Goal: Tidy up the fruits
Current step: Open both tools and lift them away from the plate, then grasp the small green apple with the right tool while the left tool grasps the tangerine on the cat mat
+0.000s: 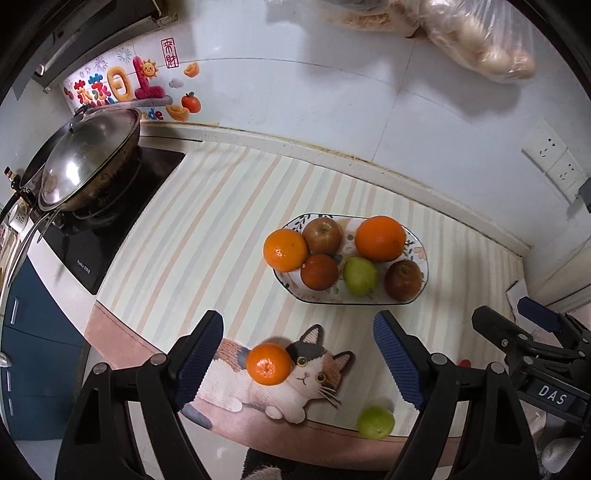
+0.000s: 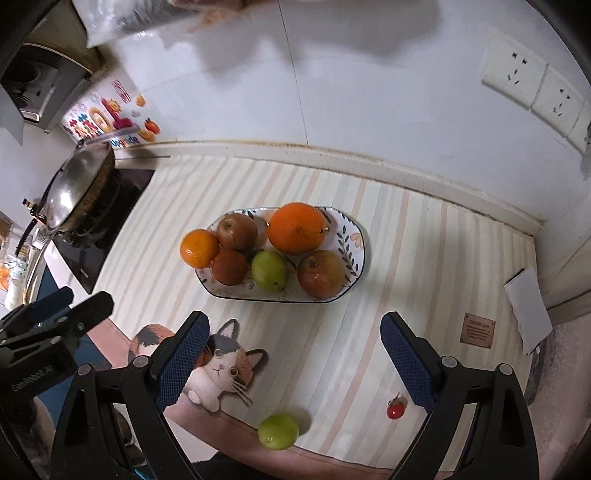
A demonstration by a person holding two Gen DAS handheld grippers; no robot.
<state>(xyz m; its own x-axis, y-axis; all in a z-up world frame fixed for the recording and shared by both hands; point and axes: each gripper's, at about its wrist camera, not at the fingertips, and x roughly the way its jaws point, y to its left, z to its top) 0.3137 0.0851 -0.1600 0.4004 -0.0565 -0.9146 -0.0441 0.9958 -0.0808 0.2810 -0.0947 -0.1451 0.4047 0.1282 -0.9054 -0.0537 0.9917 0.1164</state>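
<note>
A patterned oval plate (image 1: 419, 246) (image 2: 354, 243) on the striped mat holds two oranges, several brownish-red apples and a green fruit (image 1: 360, 275) (image 2: 269, 270). A loose small orange (image 1: 269, 363) lies on the cat picture between the fingers of my left gripper (image 1: 297, 363), which is open and above it. A loose green fruit (image 1: 375, 422) (image 2: 277, 431) lies near the mat's front edge. A small red fruit (image 2: 396, 409) lies by the right finger of my right gripper (image 2: 295, 363), which is open and empty.
A lidded wok (image 1: 79, 166) (image 2: 75, 188) sits on a black stove at the left. A tiled wall with sockets (image 2: 532, 85) runs behind the counter. A white paper (image 2: 528, 308) lies at the right edge. A plastic bag (image 1: 476, 33) hangs above.
</note>
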